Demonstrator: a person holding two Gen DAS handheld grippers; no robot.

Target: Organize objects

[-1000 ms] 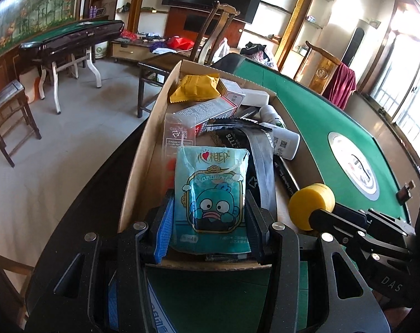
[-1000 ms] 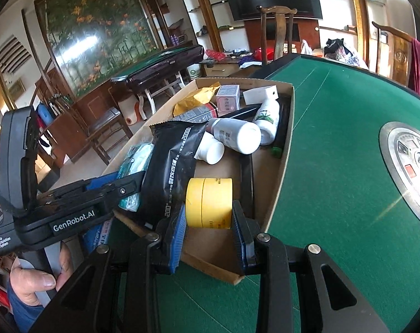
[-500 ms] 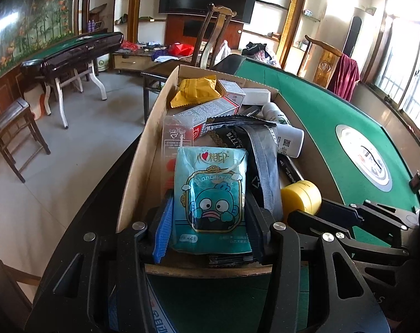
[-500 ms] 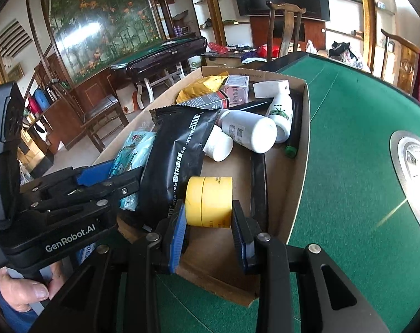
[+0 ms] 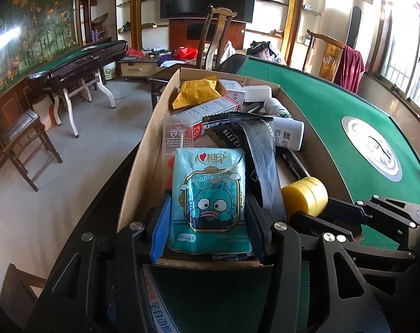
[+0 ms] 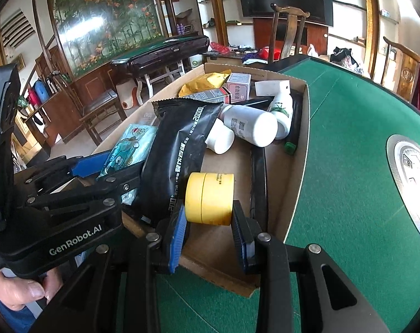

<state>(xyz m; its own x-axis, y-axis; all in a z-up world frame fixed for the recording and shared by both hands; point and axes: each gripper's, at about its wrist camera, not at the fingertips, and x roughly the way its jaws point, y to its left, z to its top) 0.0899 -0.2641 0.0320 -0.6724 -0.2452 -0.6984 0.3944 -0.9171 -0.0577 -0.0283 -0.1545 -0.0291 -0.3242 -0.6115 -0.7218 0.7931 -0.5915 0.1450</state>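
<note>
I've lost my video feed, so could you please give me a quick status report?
Left gripper shut on blue tissue pack. Right gripper shut on yellow tape roll. Both over cardboard box; black pouch lies between them.

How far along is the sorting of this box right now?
Early stage, it seems. In hand: the left gripper is shut on the teal pack, and the right gripper is shut on the yellow tape, both at the near end of the cardboard box. Left: the black pouch, white bottles, yellow packet and small cartons lie jumbled inside. Nothing sits sorted on the green table.
</note>
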